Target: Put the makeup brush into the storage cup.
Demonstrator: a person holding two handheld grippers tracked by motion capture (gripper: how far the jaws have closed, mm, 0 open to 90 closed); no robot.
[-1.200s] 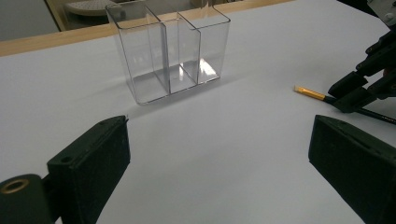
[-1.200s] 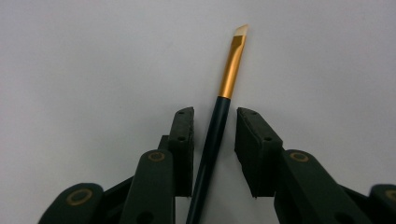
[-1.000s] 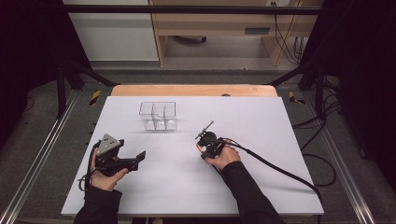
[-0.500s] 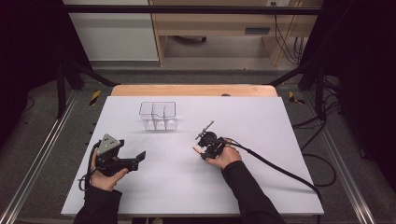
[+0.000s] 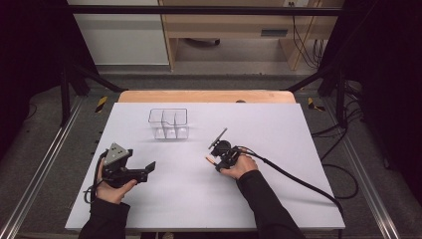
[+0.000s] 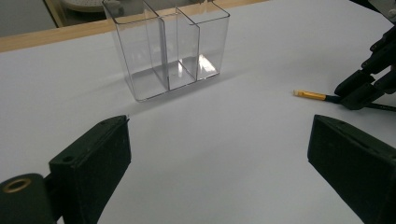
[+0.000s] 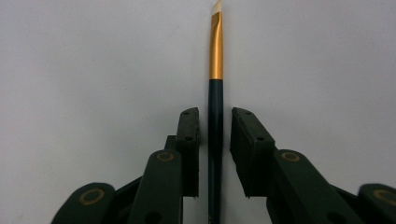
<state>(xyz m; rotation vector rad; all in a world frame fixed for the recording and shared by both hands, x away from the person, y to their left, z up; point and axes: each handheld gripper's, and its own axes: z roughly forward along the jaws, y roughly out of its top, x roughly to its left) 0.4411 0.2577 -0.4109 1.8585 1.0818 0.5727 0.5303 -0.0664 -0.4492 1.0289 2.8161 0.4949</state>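
A thin dark brush [image 7: 215, 100] with a gold ferrule and a pale tip lies flat on the white table. My right gripper [image 7: 215, 140] straddles its handle. The jaws have just been closing, but a narrow gap still shows on each side, so the pads are not pressing. In the high view the right gripper [image 5: 215, 162] sits mid-table, with the brush [image 5: 209, 159] poking out to its left. My left gripper [image 5: 149, 167] rests at the left, open wide with nothing between its fingers. The left gripper view [image 6: 219, 154] faces the brush [image 6: 310, 95] and the right gripper [image 6: 369, 79].
A clear plastic organiser [image 5: 168, 123] with three upright compartments stands empty behind and between the grippers, also in the left gripper view [image 6: 168, 46]. The white tabletop [image 5: 278, 129] ends at a wooden strip at the back. The right gripper's cable [image 5: 298, 179] trails to the right.
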